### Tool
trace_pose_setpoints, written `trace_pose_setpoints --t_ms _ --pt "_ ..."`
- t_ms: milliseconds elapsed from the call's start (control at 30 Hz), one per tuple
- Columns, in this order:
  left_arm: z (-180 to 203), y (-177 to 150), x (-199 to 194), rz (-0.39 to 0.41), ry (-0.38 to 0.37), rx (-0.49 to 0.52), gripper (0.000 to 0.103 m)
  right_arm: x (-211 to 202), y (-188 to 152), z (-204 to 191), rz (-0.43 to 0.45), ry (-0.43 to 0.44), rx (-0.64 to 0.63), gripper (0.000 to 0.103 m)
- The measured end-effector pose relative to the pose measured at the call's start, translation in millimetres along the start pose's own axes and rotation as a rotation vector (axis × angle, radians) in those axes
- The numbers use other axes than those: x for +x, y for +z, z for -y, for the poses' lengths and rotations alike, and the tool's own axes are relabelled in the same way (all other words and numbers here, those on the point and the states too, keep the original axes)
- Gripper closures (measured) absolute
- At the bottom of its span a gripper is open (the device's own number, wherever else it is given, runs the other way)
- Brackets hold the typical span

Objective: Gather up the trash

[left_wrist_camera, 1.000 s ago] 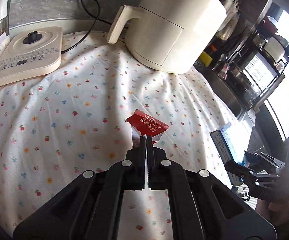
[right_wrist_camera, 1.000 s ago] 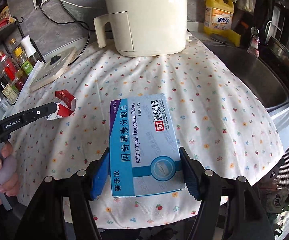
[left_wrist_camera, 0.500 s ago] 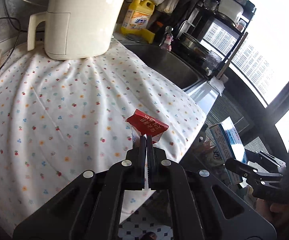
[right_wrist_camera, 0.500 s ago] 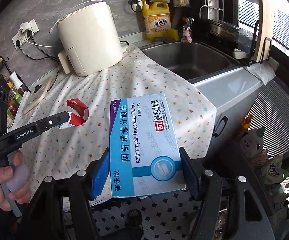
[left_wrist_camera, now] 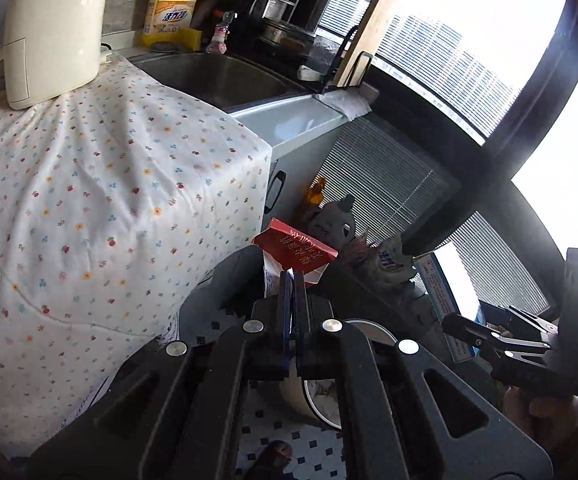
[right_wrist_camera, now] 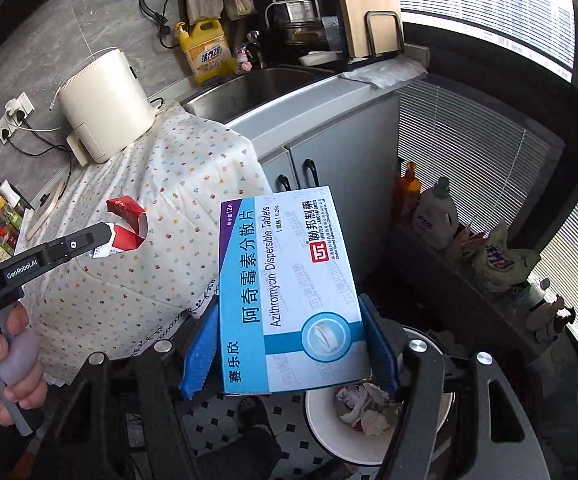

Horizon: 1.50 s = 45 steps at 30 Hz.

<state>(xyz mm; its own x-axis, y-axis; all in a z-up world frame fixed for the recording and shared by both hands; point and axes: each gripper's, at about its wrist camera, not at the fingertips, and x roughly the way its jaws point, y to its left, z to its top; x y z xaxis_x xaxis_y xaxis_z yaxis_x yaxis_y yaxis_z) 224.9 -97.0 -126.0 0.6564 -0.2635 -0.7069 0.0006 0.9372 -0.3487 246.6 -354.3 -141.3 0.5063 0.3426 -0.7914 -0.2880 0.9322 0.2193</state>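
Observation:
My left gripper (left_wrist_camera: 292, 280) is shut on a torn red and white carton (left_wrist_camera: 293, 251), held in the air past the counter's edge; the same carton (right_wrist_camera: 126, 224) shows at the left of the right wrist view. My right gripper (right_wrist_camera: 289, 344) is shut on a blue and white medicine box (right_wrist_camera: 289, 288), its blue pads (right_wrist_camera: 199, 344) pressed against the box's two sides. Below the box stands a white waste bin (right_wrist_camera: 317, 420) with crumpled paper inside. In the left wrist view the medicine box (left_wrist_camera: 441, 300) appears edge-on at the right, and the bin (left_wrist_camera: 363, 326) sits behind my fingers.
The counter under a flowered cloth (left_wrist_camera: 89, 200) carries a cream appliance (left_wrist_camera: 49, 32). Beside it are a steel sink (right_wrist_camera: 265, 84), a yellow detergent bottle (right_wrist_camera: 205, 50) and grey cabinet doors (right_wrist_camera: 329, 152). Bottles and bags (right_wrist_camera: 497, 260) line a low ledge below the window blinds. The floor is black and white tile (right_wrist_camera: 217, 408).
Both grippers have swung from over the clothed counter to beyond its edge, over the floor and the white bin. Each keeps its grip on its item.

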Motion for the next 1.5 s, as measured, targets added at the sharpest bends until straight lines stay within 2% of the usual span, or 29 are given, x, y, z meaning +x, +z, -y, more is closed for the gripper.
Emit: trace_pose_setpoints --t_ms 67,100,133,167,467,767,833,900,967,1200,1300,1500 --pt "18 -11 8 -0.021 -0.013 0.012 0.1 -5 -13 18 -0.001 -0.003 0.02 0.036" --pt "27 -17 13 -0.033 -0.021 0.018 0.1 -7 -18 28 -0.005 0.004 0.038 0.029" --pt "35 -22 17 -0.045 -0.03 0.026 0.1 -11 -24 37 -0.002 0.004 0.057 0.016" --pt "43 -28 22 -0.057 -0.037 0.035 0.1 -16 -29 45 0.008 -0.005 0.072 0.013" --pt "102 -67 64 -0.164 -0.111 0.1 0.1 -46 -80 109 -0.01 -0.096 0.183 0.013" --pt "145 -86 99 -0.239 -0.171 0.156 0.1 -73 -111 149 -0.003 -0.167 0.266 0.013" --pt "149 -87 104 -0.255 -0.18 0.153 0.09 -77 -114 153 -0.002 -0.172 0.272 0.013" --pt "152 -85 103 -0.243 -0.174 0.147 0.058 -80 -116 156 -0.001 -0.169 0.276 0.013" --pt "154 -82 97 -0.217 -0.165 0.144 0.05 -81 -115 159 0.003 -0.159 0.276 0.013" --pt "148 -69 60 -0.161 -0.065 0.152 0.028 -75 -110 153 -0.002 -0.092 0.257 0.013" --pt "139 -63 36 -0.126 -0.023 0.143 0.019 -74 -102 144 0.006 -0.058 0.234 0.008" --pt "113 -52 -10 -0.054 0.067 0.103 0.009 -74 -83 126 0.007 -0.033 0.225 0.008"
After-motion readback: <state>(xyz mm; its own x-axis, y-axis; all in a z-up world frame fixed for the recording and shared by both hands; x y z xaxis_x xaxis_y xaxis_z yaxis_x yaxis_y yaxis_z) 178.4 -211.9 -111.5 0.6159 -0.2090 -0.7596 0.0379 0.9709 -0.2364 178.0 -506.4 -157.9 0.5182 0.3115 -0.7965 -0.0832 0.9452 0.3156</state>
